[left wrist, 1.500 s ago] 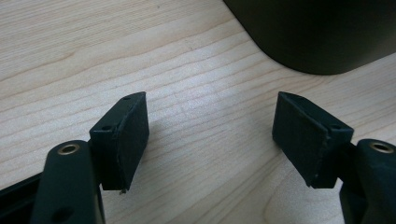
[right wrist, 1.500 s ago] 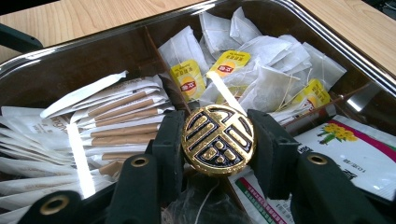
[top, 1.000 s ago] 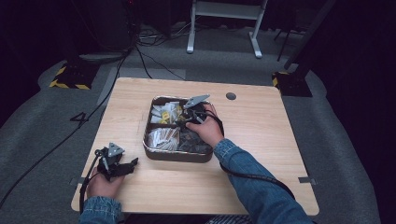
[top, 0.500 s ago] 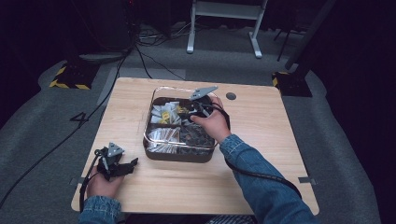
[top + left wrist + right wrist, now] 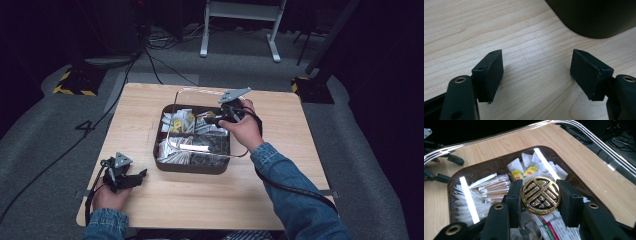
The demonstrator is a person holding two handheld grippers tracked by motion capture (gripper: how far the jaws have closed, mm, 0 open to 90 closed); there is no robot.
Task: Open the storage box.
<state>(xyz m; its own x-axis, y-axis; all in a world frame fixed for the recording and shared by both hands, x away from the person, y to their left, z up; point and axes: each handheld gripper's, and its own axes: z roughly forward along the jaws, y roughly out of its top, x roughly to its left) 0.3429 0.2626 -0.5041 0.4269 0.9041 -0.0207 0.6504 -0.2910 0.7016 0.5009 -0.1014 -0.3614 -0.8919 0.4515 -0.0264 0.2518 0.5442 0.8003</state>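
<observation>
A dark brown compartment box sits mid-table, packed with white sachets and yellow-tagged tea bags. Its clear lid hangs tilted above it. My right gripper is over the box's far right part. Its pads are shut on the lid's round gold knob, so I see the contents through the plastic. My left gripper rests on the wooden table at the front left. Its jaws stand open with bare wood between them, and the box corner is just ahead.
The table's front edge runs close behind my left hand. Bare wood lies to the right of the box and in front of it. Beyond the table, cables trail over grey carpet, and a white stand is at the back.
My right gripper has risen with the knob, lifting the clear lid off the box and tilting it up toward the far side. The left gripper has stayed put.
</observation>
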